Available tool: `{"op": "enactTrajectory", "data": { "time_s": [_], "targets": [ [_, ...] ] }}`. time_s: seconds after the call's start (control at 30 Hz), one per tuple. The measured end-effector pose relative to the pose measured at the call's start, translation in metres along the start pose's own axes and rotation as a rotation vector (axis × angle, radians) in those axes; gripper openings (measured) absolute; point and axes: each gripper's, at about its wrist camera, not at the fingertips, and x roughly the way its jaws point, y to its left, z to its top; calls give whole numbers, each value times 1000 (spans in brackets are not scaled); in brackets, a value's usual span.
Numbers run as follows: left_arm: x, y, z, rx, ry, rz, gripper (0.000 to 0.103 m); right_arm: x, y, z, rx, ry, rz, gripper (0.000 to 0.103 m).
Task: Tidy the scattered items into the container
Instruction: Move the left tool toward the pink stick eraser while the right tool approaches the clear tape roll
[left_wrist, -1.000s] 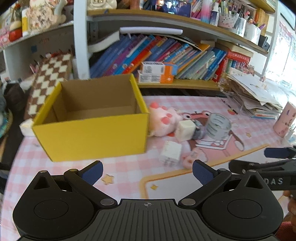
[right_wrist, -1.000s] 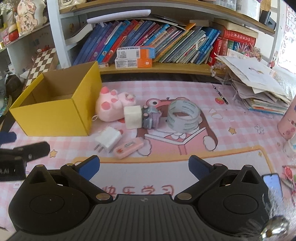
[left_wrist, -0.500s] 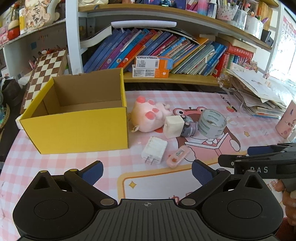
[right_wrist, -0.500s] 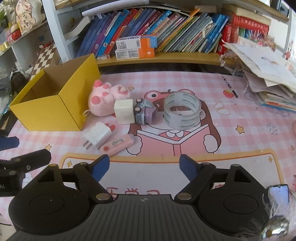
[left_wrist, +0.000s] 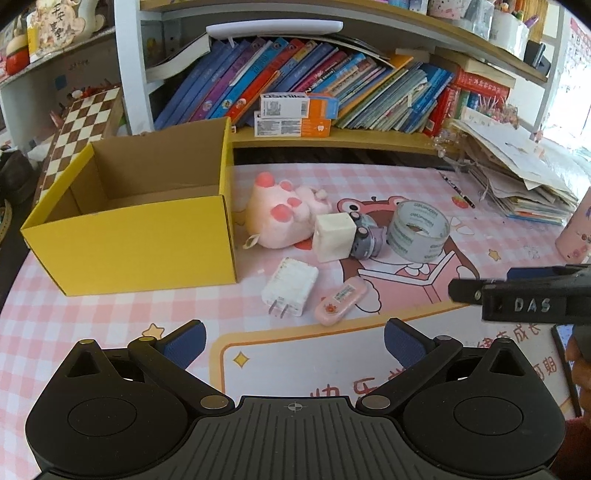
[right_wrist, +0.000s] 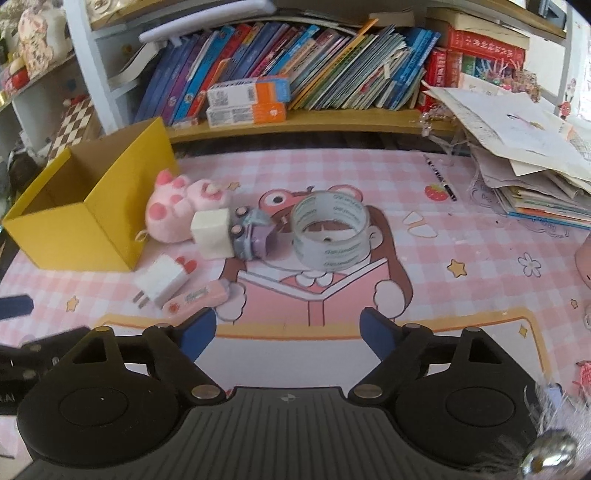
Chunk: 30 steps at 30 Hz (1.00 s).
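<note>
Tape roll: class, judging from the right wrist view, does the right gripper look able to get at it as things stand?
Probably yes. The tape roll lies straight ahead of the right gripper, whose jaws are open, with only bare mat between them. The toy car sits close on its left.

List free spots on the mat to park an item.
Free: the white panel between the tongs and the charger; checks right of the tape, before the papers. Crowded: box to tape, plush and cube touching.

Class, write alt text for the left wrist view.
Open left tongs hover over a pink mat, empty, facing an empty yellow box. Beside it lie a pink plush, white charger, pink case and tape roll.
</note>
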Motion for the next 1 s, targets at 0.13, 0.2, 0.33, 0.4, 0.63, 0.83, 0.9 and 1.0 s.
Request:
{"op": "enactTrajectory", "data": {
  "time_s": [0.13,0.2,0.33,0.4,0.63,0.83,0.9,1.0],
  "targets": [
    [3,-7,5,15,0,-3,103,3,-4,4,4,-21,10,92],
    [4,-11,7,34,5,15,103,5,-4,5,-2,-23,18,95],
    [8,-13,12,35,-2,37,103,12,-7,10,8,-13,45,95],
    [12,-10,15,17,0,35,103,16,-14,14,32,-18,45,92],
    [33,-8,22,-22,12,-24,90,26,-22,26,42,-59,37,62],
    [51,-21,19,36,55,-50,70,40,-25,26,37,-41,64,46],
    [56,-24,19,50,62,-55,61,44,-27,26,40,-37,57,46],
    [65,-27,19,71,77,-64,47,51,-30,27,48,-20,46,46]
  ]
}}
